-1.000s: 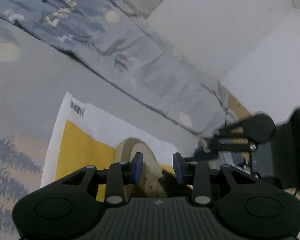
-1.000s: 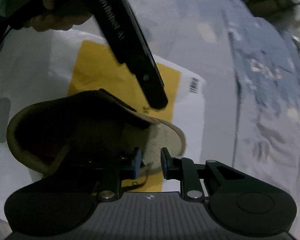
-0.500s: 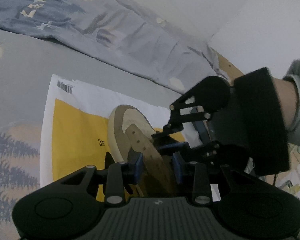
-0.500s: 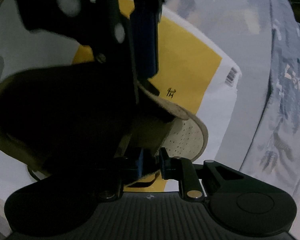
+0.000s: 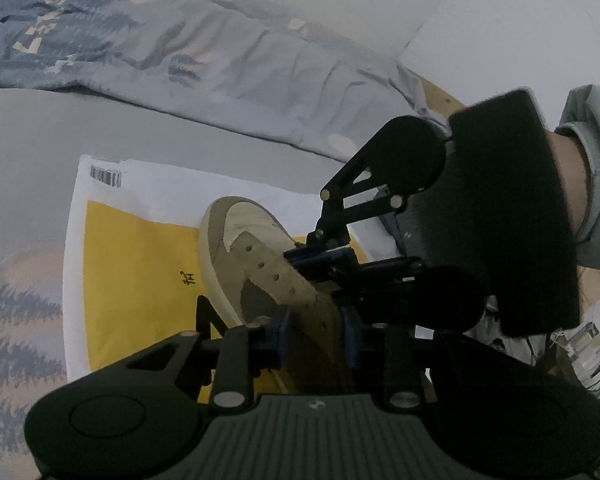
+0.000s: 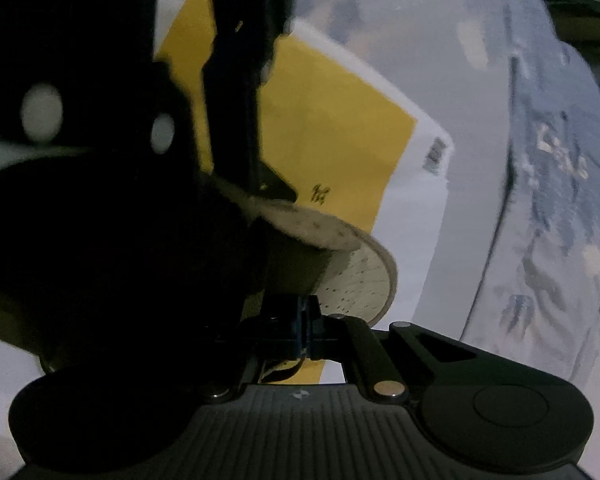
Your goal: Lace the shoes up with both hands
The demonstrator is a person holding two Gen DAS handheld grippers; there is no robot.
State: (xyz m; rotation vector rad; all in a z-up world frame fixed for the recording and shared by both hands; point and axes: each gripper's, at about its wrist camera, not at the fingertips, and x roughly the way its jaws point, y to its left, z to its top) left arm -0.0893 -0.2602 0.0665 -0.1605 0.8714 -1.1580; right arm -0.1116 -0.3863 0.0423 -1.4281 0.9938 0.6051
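Plainly, in the left wrist view, a tan shoe [image 5: 256, 264] is being held at its near end between the pads of the left claw [image 5: 314, 334], whose jaws have just been closing a little further onto the upper. The shoe is lying on a yellow-and-white mailer [image 5: 140, 264] spread on a grey bed sheet [image 5: 60, 128], with a patterned quilt [image 5: 180, 52] bunched at the far side. A row of eyelets [image 5: 275, 277] is being shown empty along the left flap; no lace is seen threaded through any of them. The right claw [image 5: 320, 258] is being pressed in from the right, just beside the tongue area, with a sleeve [image 5: 592, 184] behind it.

In the right wrist view, the right claw [image 6: 303, 322] is being shown with its jaws fully together after just closing; a thin dark strand is seen curling below the pads, and it is judged, not seen for certain, that the lace end is being pinched. The shoe's perforated toe [image 6: 360, 280] is sitting just beyond the fingertips, and much of the rest is being hidden in shadow under the left claw's frame [image 6: 236, 80].

Lacing is judged to be barely begun: every visible eyelet is still waiting to be threaded.
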